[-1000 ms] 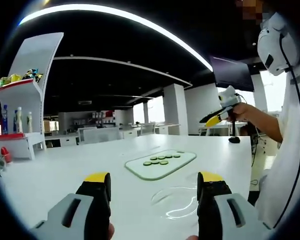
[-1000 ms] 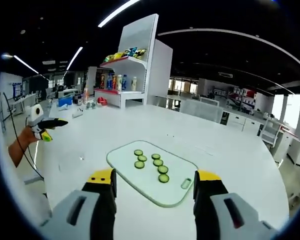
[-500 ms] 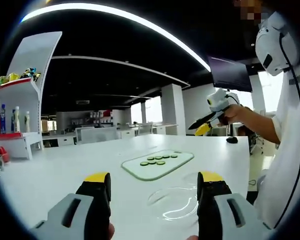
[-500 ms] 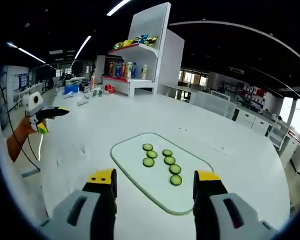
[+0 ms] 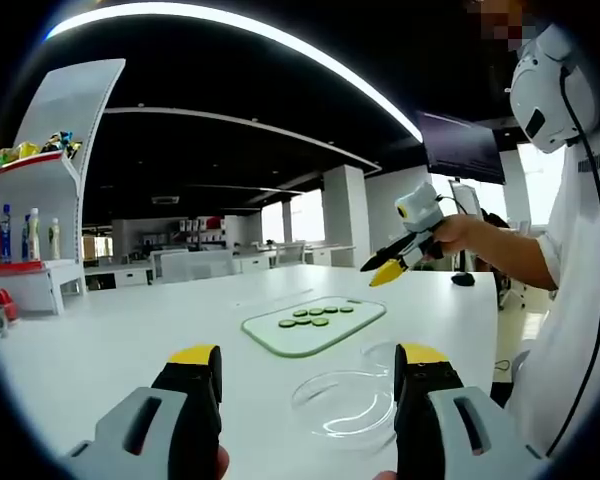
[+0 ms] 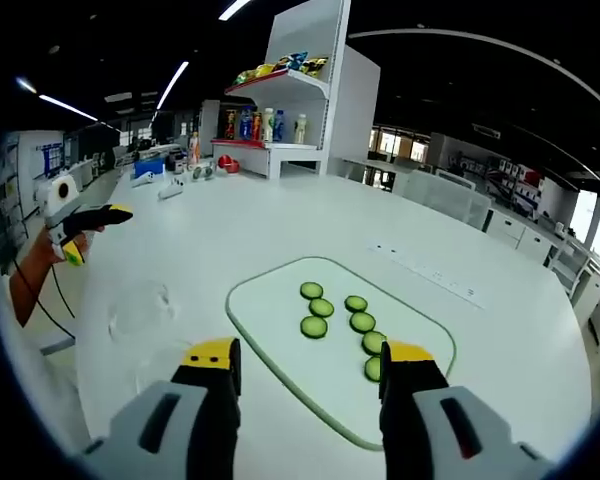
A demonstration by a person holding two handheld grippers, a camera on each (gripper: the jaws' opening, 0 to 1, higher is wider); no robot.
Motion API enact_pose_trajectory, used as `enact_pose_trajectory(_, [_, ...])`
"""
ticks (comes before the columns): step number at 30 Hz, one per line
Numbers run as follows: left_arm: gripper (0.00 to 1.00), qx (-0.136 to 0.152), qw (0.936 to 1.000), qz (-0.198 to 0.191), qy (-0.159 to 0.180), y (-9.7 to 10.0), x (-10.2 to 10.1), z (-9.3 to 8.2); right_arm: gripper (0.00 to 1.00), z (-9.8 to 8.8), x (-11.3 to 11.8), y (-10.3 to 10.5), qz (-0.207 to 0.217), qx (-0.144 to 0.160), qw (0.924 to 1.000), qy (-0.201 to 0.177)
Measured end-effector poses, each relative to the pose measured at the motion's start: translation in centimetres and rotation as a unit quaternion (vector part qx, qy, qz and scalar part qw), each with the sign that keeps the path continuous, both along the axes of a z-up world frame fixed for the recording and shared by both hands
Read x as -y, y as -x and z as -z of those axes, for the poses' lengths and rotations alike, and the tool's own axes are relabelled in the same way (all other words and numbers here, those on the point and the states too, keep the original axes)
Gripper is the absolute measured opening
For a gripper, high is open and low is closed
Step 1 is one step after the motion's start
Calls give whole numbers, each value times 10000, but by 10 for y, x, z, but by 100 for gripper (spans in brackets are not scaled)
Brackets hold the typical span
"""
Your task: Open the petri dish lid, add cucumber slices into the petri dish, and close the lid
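Item: petri dish (image 5: 345,402), clear, lid on, flat on the white counter (image 5: 100,350), just ahead of the left gripper (image 5: 308,372) and nearer its right finger; likely staged there for lid removal.
Item: cucumber slices (image 6: 342,318), two short rows on the glass board (image 6: 270,330) between the right gripper (image 6: 307,366) fingers, board's long axis running away rightward.
Both fingers apart, holding nothing.

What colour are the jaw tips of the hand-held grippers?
Yellow, on black jaws; clearest on the right hand-held gripper in the right gripper view.
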State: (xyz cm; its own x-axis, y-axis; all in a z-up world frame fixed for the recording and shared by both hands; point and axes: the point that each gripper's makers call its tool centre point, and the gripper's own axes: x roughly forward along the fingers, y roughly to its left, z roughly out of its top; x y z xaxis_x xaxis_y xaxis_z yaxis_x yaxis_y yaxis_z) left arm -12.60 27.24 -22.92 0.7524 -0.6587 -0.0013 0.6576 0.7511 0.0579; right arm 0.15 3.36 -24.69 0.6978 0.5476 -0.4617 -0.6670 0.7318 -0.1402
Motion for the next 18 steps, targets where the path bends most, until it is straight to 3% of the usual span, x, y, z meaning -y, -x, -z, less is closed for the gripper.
enact_pose_trajectory(18, [70, -68, 9999, 41, -80, 5, 6, 3, 51, 42, -30, -25, -247, -413, 9988, 56])
